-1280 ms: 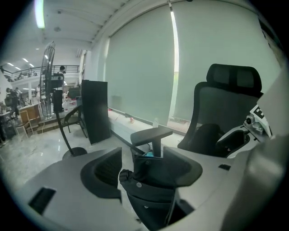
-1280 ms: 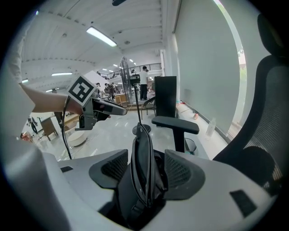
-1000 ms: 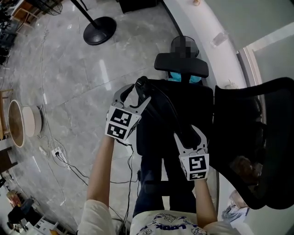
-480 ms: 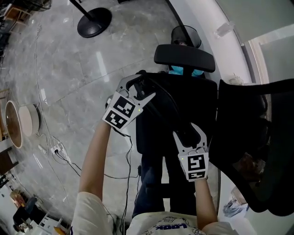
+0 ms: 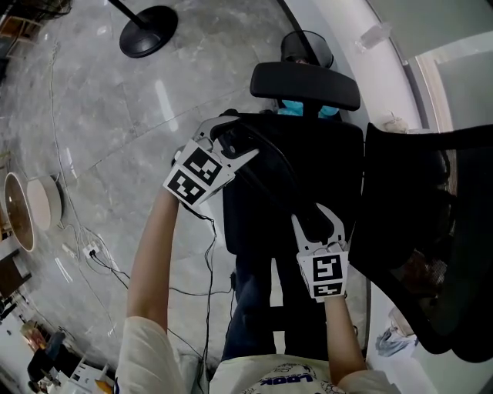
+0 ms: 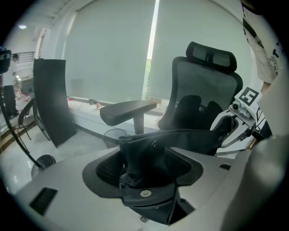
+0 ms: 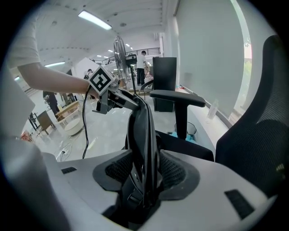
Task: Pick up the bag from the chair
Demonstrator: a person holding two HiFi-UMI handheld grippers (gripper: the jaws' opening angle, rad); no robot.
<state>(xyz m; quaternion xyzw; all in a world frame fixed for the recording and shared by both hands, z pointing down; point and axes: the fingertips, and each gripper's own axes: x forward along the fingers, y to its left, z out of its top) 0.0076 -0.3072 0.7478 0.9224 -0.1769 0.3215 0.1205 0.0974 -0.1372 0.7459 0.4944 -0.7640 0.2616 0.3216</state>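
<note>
A black bag [image 5: 266, 192] lies on the seat of a black office chair [image 5: 431, 192], and its armrest [image 5: 304, 83] shows beyond it. My left gripper [image 5: 235, 140] holds the bag's far upper corner. In the left gripper view the left gripper [image 6: 144, 167] is shut on dark fabric [image 6: 149, 158] with a snap button. My right gripper [image 5: 316, 218] is at the bag's near end. In the right gripper view the right gripper [image 7: 144, 173] has just been closing, and its pads press both sides of the bag's upright edge [image 7: 142, 131]. The bag's top edge stretches between the two grippers.
A black round stand base [image 5: 148, 19] sits on the grey marble floor at the far left. A round basket [image 5: 19, 212] and loose cables [image 5: 100, 258] lie at the left. A bin [image 5: 306, 48] stands behind the armrest. The chair's mesh back rises on the right.
The left gripper has rolled and dropped a little with the bag's corner in it. The right gripper has sunk onto the bag's near end and its jaws have narrowed onto the edge.
</note>
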